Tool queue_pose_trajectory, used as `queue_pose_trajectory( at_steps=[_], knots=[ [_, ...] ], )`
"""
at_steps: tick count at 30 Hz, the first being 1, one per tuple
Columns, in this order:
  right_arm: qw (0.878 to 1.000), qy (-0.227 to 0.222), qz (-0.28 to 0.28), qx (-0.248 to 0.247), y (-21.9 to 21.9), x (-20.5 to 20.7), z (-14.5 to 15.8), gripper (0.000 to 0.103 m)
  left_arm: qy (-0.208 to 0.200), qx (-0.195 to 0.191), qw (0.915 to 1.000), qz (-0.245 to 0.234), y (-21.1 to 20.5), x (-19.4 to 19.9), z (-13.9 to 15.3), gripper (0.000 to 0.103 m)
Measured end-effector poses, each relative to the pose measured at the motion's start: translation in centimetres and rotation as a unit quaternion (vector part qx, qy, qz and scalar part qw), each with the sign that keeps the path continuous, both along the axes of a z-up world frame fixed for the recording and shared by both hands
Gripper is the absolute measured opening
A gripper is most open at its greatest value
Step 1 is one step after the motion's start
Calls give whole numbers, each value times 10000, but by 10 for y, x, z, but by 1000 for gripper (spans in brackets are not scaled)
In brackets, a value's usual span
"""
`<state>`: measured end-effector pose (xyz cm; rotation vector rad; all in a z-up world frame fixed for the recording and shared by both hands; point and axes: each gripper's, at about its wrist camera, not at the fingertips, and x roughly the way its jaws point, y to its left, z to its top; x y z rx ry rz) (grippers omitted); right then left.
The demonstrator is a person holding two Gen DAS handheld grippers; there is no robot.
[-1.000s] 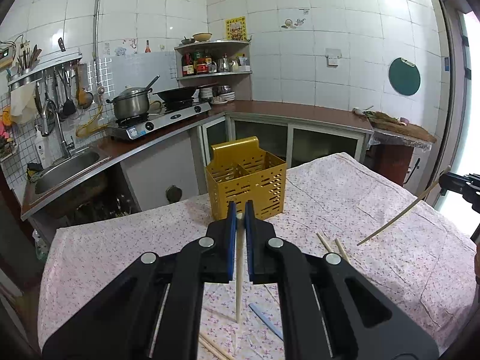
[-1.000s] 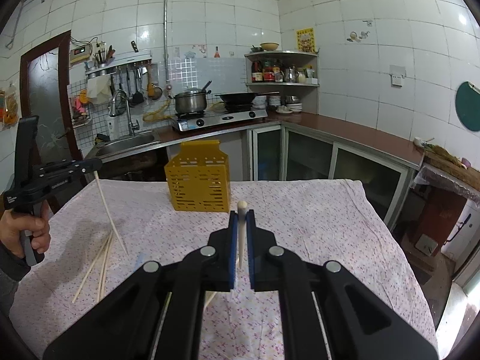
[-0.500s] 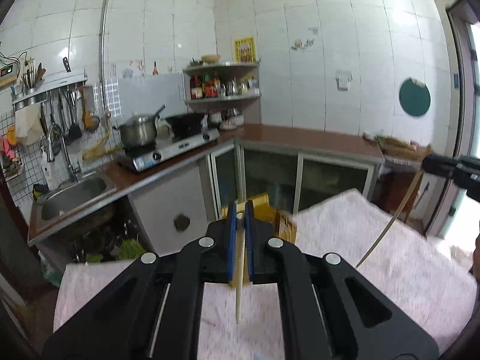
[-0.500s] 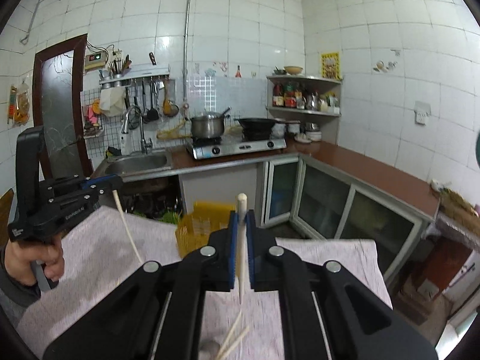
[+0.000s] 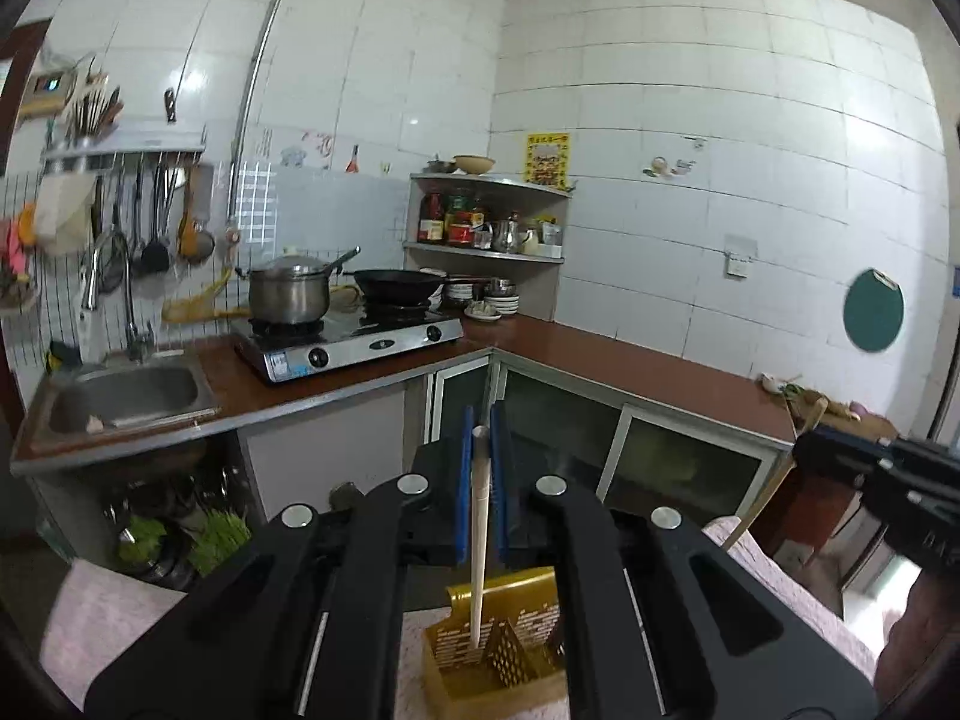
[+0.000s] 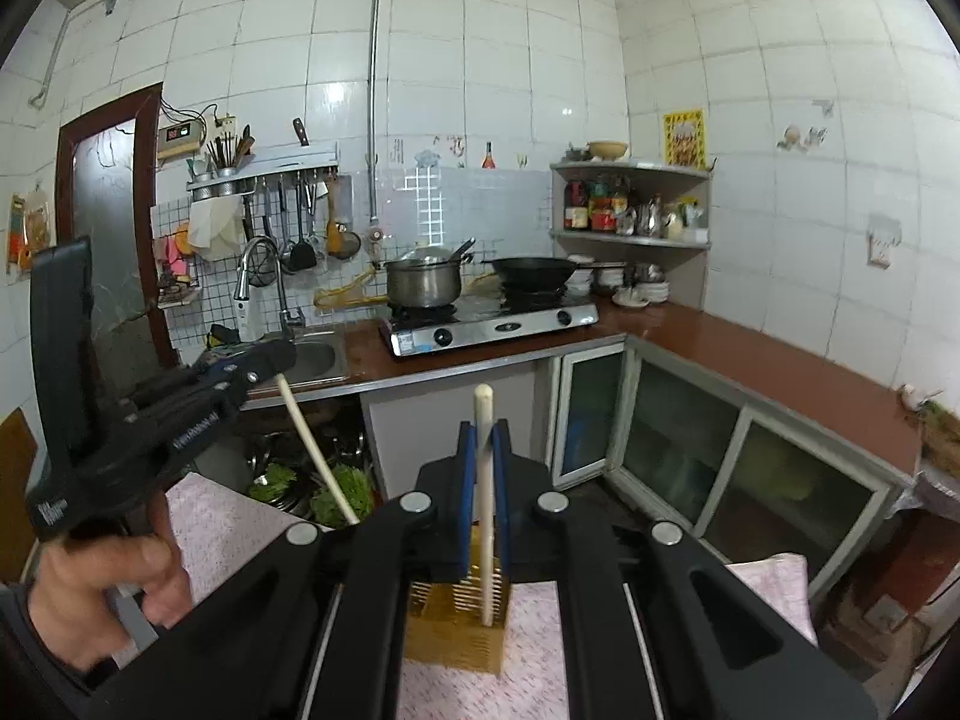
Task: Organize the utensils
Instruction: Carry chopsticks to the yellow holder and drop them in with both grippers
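Note:
My left gripper (image 5: 480,438) is shut on a pale chopstick (image 5: 478,540) that hangs down with its tip over the yellow perforated utensil holder (image 5: 510,654) on the table. My right gripper (image 6: 483,444) is shut on another pale chopstick (image 6: 486,528), held upright, its lower end over the same yellow holder (image 6: 459,618). In the right wrist view the left gripper (image 6: 264,363) and its chopstick (image 6: 318,456) appear at the left, held by a hand (image 6: 102,588). In the left wrist view the right gripper (image 5: 840,456) shows at the right edge.
The table wears a pink floral cloth (image 6: 204,516). Behind it runs a brown L-shaped counter (image 5: 630,360) with a steel sink (image 5: 120,396), a gas stove (image 5: 354,342) bearing a pot and a wok, and a corner shelf (image 5: 486,216) of bottles. Utensils hang on the tiled wall.
Both grippers rose and moved toward the yellow holder, each still holding its chopstick. The holder has dropped to the bottom of both views and the table has mostly left them.

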<state>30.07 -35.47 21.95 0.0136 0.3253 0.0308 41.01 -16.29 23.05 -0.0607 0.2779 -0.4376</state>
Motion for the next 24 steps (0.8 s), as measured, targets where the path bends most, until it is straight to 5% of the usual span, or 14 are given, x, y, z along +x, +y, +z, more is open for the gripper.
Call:
queue_pose_trajectory(
  at_steps=[8, 18, 20, 21, 22, 23, 24],
  knots=[
    [9984, 559, -31, 110, -4, 53, -71, 6, 471, 146, 9988, -25, -7, 27, -68, 4],
    [9941, 1044, -152, 237, -15, 70, -116, 7, 866, 412, 9954, -45, -7, 33, -107, 6],
    [9934, 1117, -159, 224, -14, 71, -116, 8, 919, 452, 9947, 28, -6, 33, -110, 39],
    [9934, 1115, -173, 225, -14, 70, -115, 17, 909, 448, 9948, 100, -5, 32, -110, 76],
    [9935, 1097, -191, 228, -14, 68, -113, 28, 843, 428, 9953, 197, -2, 30, -109, 87],
    [9945, 998, -216, 250, -14, 62, -108, 52, 746, 381, 9962, 251, 3, 26, -105, 87],
    [9958, 839, -233, 271, -15, 53, -102, 58, 739, 374, 9963, 231, 4, 24, -102, 87]
  ],
)
